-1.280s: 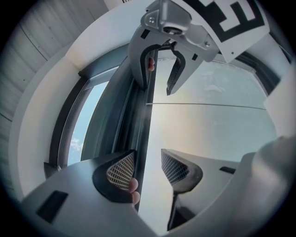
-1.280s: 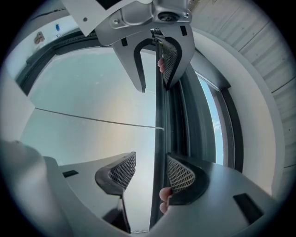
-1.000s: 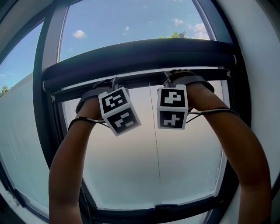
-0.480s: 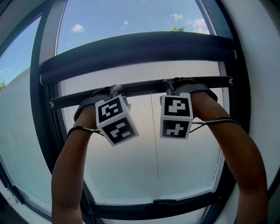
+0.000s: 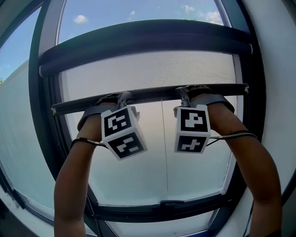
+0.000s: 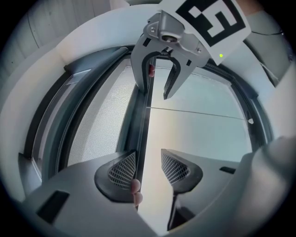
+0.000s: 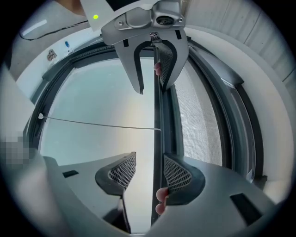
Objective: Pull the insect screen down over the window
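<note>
Blue sky point(image 5: 138, 11) shows above a dark-framed window point(image 5: 44, 115), its insect screen point(image 5: 148, 69) partly lowered. The pull bar point(image 5: 152, 94) runs between the spread, unclamped jaws of the left gripper point(image 6: 145, 167) and right gripper point(image 7: 149, 170), resting against one jaw of each. Draw both down evenly, with the bar level.

You are viewing a pale grey, finely meshed insect screen point(image 5: 152, 69) above its black pull bar point(image 5: 152, 94). Just below the pull bar, the left marker cube point(image 5: 123, 132) and the right marker cube point(image 5: 192, 130) are showing black-on-white square patterns.
</note>
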A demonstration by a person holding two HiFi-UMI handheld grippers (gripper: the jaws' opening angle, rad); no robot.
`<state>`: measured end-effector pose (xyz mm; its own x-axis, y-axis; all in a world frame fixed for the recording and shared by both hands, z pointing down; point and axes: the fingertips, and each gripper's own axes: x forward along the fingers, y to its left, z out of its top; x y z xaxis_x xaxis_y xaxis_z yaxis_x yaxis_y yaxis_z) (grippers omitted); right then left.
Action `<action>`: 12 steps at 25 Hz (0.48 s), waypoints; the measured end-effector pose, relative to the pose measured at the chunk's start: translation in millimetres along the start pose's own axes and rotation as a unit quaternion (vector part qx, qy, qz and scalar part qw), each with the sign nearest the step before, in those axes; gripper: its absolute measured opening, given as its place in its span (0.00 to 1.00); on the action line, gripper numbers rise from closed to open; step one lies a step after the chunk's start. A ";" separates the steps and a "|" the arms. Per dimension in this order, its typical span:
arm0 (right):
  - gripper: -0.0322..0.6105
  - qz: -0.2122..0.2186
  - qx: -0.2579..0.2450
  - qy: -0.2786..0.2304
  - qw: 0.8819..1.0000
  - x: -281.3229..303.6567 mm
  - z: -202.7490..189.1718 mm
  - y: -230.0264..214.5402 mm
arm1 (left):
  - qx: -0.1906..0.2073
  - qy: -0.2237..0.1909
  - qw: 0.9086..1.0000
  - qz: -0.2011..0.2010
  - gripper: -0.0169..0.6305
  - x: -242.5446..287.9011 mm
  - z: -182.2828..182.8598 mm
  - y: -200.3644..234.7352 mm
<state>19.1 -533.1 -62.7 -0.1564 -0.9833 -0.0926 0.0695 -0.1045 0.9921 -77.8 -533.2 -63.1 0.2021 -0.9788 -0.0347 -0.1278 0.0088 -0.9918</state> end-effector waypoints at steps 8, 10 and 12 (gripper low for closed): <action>0.34 0.031 0.000 -0.008 0.999 -6.6 0.5 44.6 | 0.002 -0.003 1.000 -0.030 0.28 -2.9 -1.6 -45.0; 0.34 0.037 0.001 -0.010 0.999 -8.3 2.1 53.8 | 0.007 0.003 1.000 -0.028 0.28 -4.4 -3.7 -54.1; 0.34 0.042 0.000 -0.012 0.999 -10.1 2.8 60.9 | 0.003 0.003 0.999 -0.033 0.28 -6.4 -4.2 -60.8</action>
<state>22.2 -529.1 -1.1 -0.1736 -0.9848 -0.0070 0.0827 -0.0217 0.9963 -75.3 -528.3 -2.1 0.2044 -0.9783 0.0324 -0.1089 -0.0556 -0.9925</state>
